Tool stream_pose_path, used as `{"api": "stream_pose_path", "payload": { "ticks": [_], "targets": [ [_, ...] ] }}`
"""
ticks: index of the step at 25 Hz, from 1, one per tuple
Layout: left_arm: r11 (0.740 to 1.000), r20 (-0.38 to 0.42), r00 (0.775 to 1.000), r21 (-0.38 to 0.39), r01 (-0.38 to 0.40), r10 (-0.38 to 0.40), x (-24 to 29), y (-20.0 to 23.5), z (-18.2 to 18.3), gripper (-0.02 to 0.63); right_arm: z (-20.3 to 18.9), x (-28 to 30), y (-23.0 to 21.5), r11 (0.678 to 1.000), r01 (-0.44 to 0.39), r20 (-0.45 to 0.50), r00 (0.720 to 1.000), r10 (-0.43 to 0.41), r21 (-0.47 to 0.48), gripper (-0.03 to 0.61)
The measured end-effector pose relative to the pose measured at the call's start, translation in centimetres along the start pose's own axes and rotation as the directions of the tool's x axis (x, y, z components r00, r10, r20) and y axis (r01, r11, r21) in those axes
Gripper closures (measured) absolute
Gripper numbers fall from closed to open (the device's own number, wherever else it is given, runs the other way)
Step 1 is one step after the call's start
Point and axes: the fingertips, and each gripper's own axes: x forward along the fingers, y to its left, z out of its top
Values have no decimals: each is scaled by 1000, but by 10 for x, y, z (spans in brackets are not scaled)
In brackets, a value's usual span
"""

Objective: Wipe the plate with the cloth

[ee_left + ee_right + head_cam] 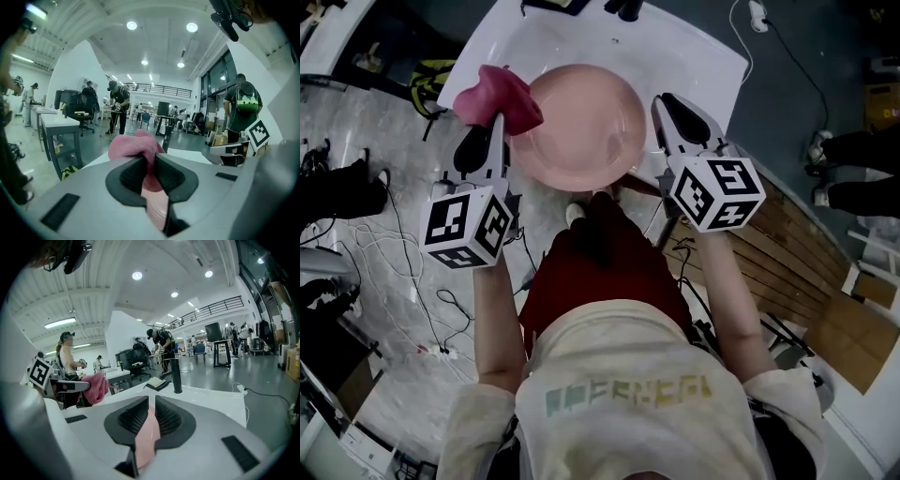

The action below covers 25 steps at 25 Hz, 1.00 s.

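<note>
A pink plate (581, 122) is held up over the near edge of the white table (694, 56). My right gripper (667, 111) is shut on the plate's right rim; the rim shows as a pink strip (147, 437) between the jaws of that gripper (151, 416). At the plate's left rim my left gripper (492, 127) is shut on a bunched pink cloth (497, 97). In the left gripper view the cloth (136, 145) bulges above the jaws of that gripper (149, 173), and the plate (157, 208) lies just below it. The right gripper view has the cloth (96, 386) at its left.
A black upright post (176, 376) and a dark notebook (157, 383) stand on the table's far part. Black items (623, 7) lie at its far edge. Cables (403, 272) trail over the floor at left, wooden boards (797, 253) at right. People stand nearby.
</note>
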Motion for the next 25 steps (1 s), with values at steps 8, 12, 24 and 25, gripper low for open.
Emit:
{"api": "stream_pose_path", "payload": {
  "ticks": [8, 12, 24, 25],
  "targets": [
    [999, 37, 999, 34, 18, -20, -17, -5, 15, 552, 21, -25, 12, 1000, 4, 81, 997, -3, -10, 520],
    [999, 54, 998, 48, 25, -27, -28, -8, 21, 552, 30, -38, 21, 1000, 1, 115, 993, 1, -16, 520],
    [995, 83, 995, 86, 55, -62, -67, -23, 28, 552, 41, -85, 45, 1000, 8, 192, 981, -5, -19, 525],
    [994, 85, 995, 93, 54, -62, -70, -25, 28, 553, 42, -88, 46, 1000, 7, 197, 980, -2, -23, 526]
  ]
}}
